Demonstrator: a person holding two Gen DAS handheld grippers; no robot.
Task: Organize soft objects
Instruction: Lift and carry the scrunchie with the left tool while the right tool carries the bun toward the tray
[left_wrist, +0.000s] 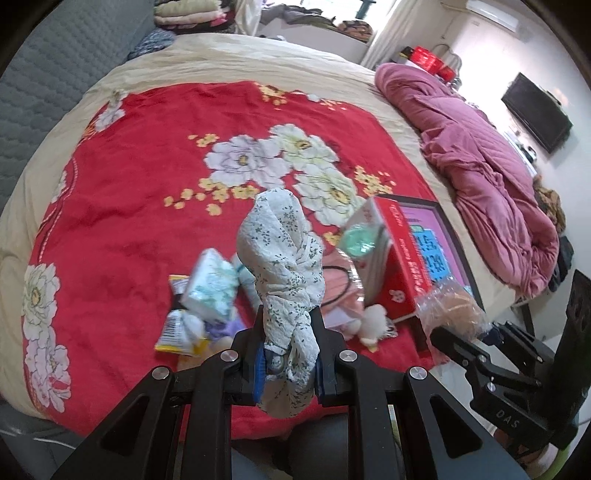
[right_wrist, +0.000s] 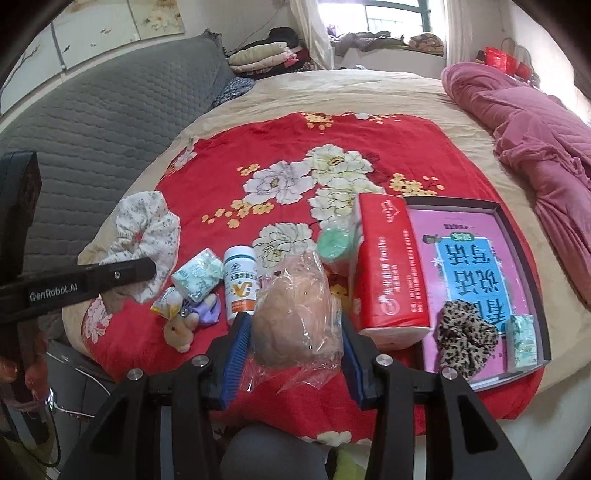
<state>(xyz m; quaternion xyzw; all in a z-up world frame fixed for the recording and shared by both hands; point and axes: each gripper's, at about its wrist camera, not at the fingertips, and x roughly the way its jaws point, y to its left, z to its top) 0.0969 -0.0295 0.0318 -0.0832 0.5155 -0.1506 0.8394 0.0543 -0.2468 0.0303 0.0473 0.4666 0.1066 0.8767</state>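
Both claws loaded above the bed.

Left claw pinches a white floral scrunchie, raised over the red blanket. Right claw clamps a bagged tan puff. Beyond: white bottle, red tissue pack, and leopard scrunchie lying in the box lid.

Left wrist view: the floral scrunchie blocked the white bottle, leaving only a sliver of it, and the small tissue pack came through smeared with motion blur. The pink bundle sat half buried behind scrunchie and red tissue box — couldn't tell what it was. Right wrist view: the plastic-wrapped tan item covered the blanket behind it, its contents unclear through the crinkled film, and the bottle's label was too small to read
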